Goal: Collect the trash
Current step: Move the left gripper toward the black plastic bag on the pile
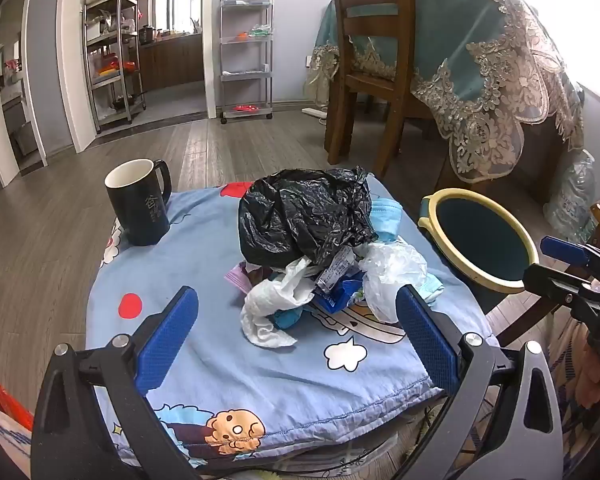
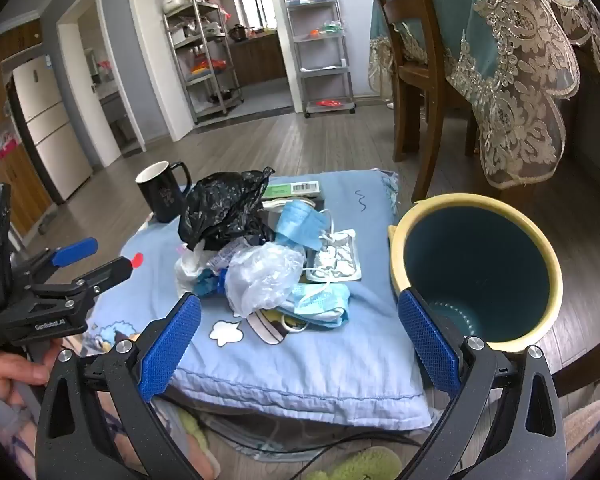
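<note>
A heap of trash lies on a blue cartoon-print cushion (image 1: pixel 220 360) (image 2: pixel 300 364): a crumpled black plastic bag (image 1: pixel 304 216) (image 2: pixel 224 208), a clear plastic bag (image 1: pixel 392 276) (image 2: pixel 260 276), white tissue (image 1: pixel 268 308), blue face masks (image 2: pixel 300 222), a blister pack (image 2: pixel 336 260) and a green box (image 2: pixel 294 190). A yellow-rimmed bin (image 1: pixel 480 236) (image 2: pixel 476 268) with a dark inside stands right of the cushion. My left gripper (image 1: pixel 296 336) (image 2: pixel 96 260) is open, just short of the heap. My right gripper (image 2: pixel 298 340) (image 1: pixel 572 264) is open over the cushion's near edge.
A black mug (image 1: pixel 140 200) (image 2: pixel 164 190) stands at the cushion's far left corner. A wooden chair (image 1: pixel 372 60) and a table under a teal lace cloth (image 1: pixel 480 72) stand behind on the right. Wood floor (image 1: pixel 240 140) stretches to metal shelves (image 1: pixel 112 56). A hand (image 2: pixel 16 368) holds the left gripper.
</note>
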